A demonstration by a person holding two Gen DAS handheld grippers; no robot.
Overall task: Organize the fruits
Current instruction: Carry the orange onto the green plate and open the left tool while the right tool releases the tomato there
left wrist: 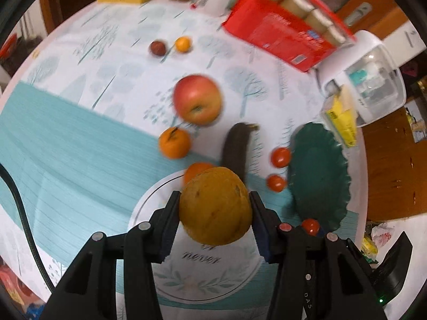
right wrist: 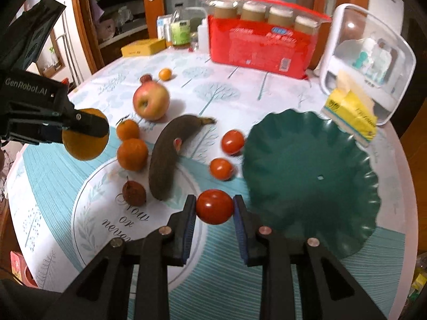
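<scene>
My left gripper is shut on a large orange and holds it above the tablecloth; it also shows in the right wrist view at the left. My right gripper is shut on a red tomato, just left of the empty dark green plate. On the cloth lie an apple, a dark overripe banana, two oranges, two more tomatoes, a brown wrinkled fruit and a small orange farther back.
A red package with jars stands at the back. A white clear-lidded box and a yellow tissue pack sit at the right behind the plate. A yellow box and bottles stand at the back left.
</scene>
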